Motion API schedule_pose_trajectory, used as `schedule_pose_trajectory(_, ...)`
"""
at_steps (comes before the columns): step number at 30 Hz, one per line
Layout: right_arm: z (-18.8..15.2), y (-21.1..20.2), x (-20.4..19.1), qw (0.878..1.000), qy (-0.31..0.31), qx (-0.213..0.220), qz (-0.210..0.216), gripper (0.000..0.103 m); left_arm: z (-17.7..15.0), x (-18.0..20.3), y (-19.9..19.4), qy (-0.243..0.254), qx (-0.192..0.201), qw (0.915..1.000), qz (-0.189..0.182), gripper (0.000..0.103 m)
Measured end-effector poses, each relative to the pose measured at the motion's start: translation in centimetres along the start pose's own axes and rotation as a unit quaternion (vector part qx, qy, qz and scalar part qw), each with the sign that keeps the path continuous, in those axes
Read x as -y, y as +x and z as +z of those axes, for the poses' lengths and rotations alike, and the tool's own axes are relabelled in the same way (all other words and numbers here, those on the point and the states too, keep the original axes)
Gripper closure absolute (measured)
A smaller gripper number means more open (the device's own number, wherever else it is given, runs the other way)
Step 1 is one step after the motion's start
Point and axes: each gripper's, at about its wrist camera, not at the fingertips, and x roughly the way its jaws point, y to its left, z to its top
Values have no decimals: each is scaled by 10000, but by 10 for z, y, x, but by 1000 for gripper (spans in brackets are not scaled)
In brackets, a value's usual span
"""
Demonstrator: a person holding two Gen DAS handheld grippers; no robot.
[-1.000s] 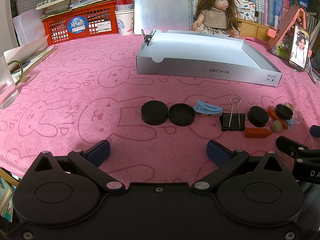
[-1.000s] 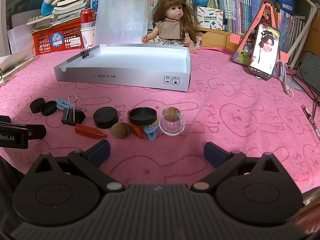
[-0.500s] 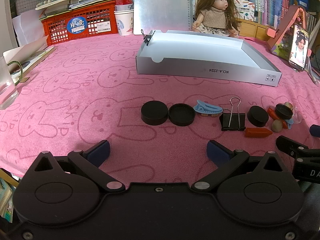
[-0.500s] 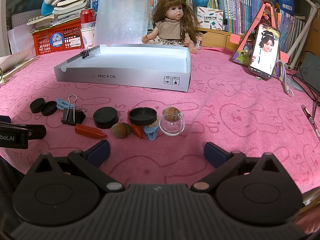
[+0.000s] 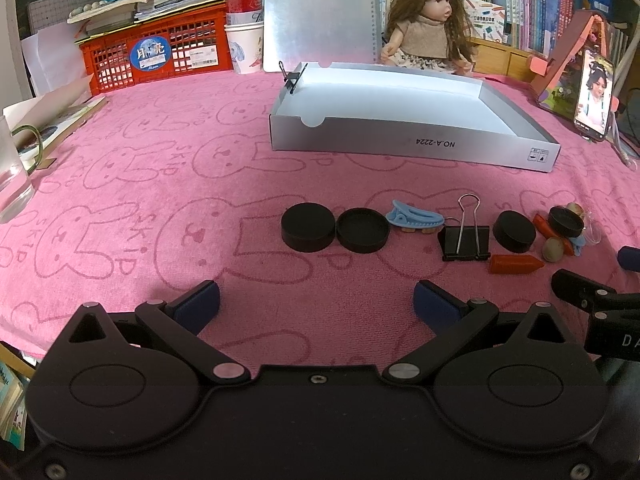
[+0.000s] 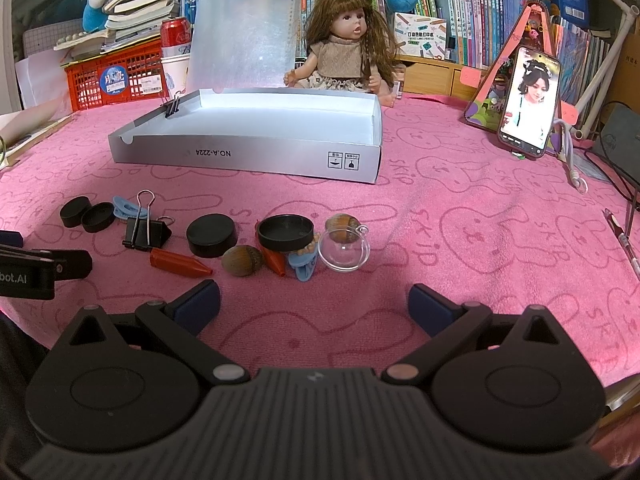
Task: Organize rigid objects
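A row of small objects lies on the pink cloth: two black caps [image 5: 308,227], a blue hair clip [image 5: 414,218], a black binder clip [image 5: 465,237], another black cap [image 6: 212,235], a red crayon tip [image 6: 178,263], an acorn [image 6: 242,261], a black lid [image 6: 285,232] and a clear glass ball [image 6: 343,253]. The empty grey box [image 5: 404,146] stands behind them. My left gripper [image 5: 316,306] is open and empty, in front of the two caps. My right gripper [image 6: 314,304] is open and empty, in front of the acorn and ball.
A doll [image 6: 346,46], red basket [image 5: 154,54], soda can, paper cup and books line the back. A phone on a stand [image 6: 528,104] is at right, with a cable and pen [image 6: 624,240]. A glass mug [image 5: 12,172] stands at left.
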Motion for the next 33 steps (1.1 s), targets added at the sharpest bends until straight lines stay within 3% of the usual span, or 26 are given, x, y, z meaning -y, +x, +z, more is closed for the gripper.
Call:
schedule_pose_trajectory(17,-2,-2,1,9998,4,126,124,0,0,0,-1,22,13,10000,-23,1)
schedule_pose_trajectory(22,-1,-6,-2,9994,-39,241,236,0,1,-1,-6,23,13,9999,-149,10)
schedule_pose_trajectory(26,0,-12,-4,9985,-67,411,344,3,2,-2,-14,-64,41,9988,-485,18)
schedule_pose_trajectory(29,2,-15,-4,9978,-55,473,452,11,2,2,-22,11,187,9974,-692,23)
schedule_pose_trajectory(33,3,-17,-4,9972,-76,518,538,25,3,11,-32,168,362,9957,-842,39)
